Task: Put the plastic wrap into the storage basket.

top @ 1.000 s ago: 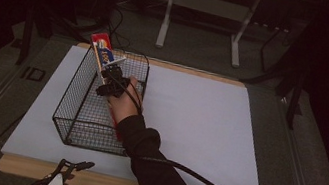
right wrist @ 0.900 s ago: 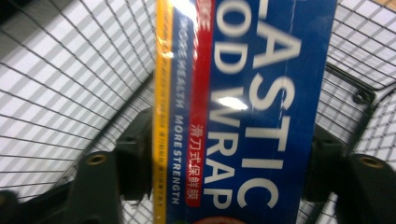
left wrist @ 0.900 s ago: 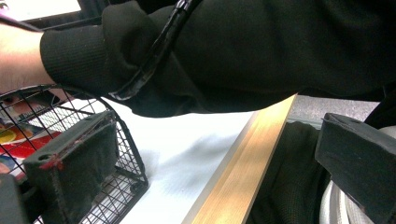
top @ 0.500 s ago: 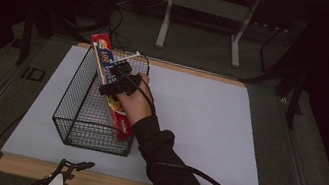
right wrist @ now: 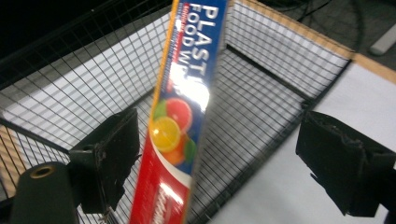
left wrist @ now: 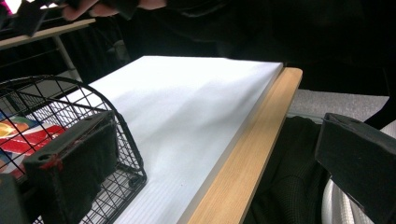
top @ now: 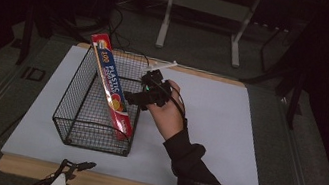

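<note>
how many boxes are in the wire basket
1: the plastic wrap box stands tilted in the wire basket, its lower end at the near right corner and its top leaning over the far left rim.

This looks like a lab or studio set up for recording, not a home. A wooden-edged desk (top: pixel 101 183) at the centre of the high view is covered by a plain white sheet (top: pixel 217 127) and stands in a dark room. Grey carpet (top: pixel 196 42) runs behind it, where cables (top: pixel 118 21) trail at upper left and the metal legs of a stand (top: pixel 168 14) rise at top centre.
</note>
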### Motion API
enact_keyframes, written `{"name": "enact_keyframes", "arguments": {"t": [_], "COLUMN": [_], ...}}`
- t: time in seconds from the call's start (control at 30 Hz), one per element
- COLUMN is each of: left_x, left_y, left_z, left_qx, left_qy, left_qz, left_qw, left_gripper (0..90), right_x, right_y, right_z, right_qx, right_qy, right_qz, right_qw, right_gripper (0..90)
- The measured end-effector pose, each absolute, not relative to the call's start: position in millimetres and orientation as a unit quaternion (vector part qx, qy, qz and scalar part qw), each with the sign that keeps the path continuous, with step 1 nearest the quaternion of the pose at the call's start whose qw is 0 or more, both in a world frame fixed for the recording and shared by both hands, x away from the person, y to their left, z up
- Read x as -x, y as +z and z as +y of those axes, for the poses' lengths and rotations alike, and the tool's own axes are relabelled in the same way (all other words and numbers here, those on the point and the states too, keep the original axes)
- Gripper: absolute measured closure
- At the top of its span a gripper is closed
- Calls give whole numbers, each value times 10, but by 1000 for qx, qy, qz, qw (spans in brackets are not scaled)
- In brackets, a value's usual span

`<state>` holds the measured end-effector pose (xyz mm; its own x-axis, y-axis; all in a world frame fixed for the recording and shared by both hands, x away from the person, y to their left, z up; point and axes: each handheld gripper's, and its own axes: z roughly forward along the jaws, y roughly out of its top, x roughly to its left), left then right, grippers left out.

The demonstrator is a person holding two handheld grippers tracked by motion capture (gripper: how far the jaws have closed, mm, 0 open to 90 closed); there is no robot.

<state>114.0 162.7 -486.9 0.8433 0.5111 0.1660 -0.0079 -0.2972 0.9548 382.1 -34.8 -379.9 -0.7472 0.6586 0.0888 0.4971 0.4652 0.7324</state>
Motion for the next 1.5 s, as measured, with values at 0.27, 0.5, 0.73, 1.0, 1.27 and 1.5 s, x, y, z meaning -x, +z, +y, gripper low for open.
{"name": "enact_keyframes", "arguments": {"t": [0.27, 0.5, 0.73, 1.0, 1.27, 1.5], "left_x": [-1146, -1156, -1157, -1155, -1159, -1160], "left_y": [-4874, -4887, -4885, -4887, -4890, -4891], "left_z": [1624, 1613, 1617, 1610, 1605, 1597], "left_qx": [-774, -778, -779, -778, -779, -781], "left_qy": [226, 219, 221, 221, 221, 221], "left_qz": [163, 163, 163, 162, 162, 161], "left_qw": [568, 566, 564, 565, 563, 562], "left_gripper": [1, 1, 1, 1, 1, 1], "right_x": [-3656, -3537, -3404, -3267, -3118, -2920], "right_y": [-3806, -3915, -4005, -4148, -4351, -4518], "right_z": [-760, -1055, -1326, -1623, -1818, -2113], "right_qx": [-347, -351, -355, -364, -371, -382], "right_qy": [411, 410, 419, 428, 415, 416], "right_qz": [833, 831, 825, 818, 822, 816], "right_qw": [133, 135, 137, 126, 117, 121], "right_gripper": [154, 154, 139, 135, 134, 134]}}
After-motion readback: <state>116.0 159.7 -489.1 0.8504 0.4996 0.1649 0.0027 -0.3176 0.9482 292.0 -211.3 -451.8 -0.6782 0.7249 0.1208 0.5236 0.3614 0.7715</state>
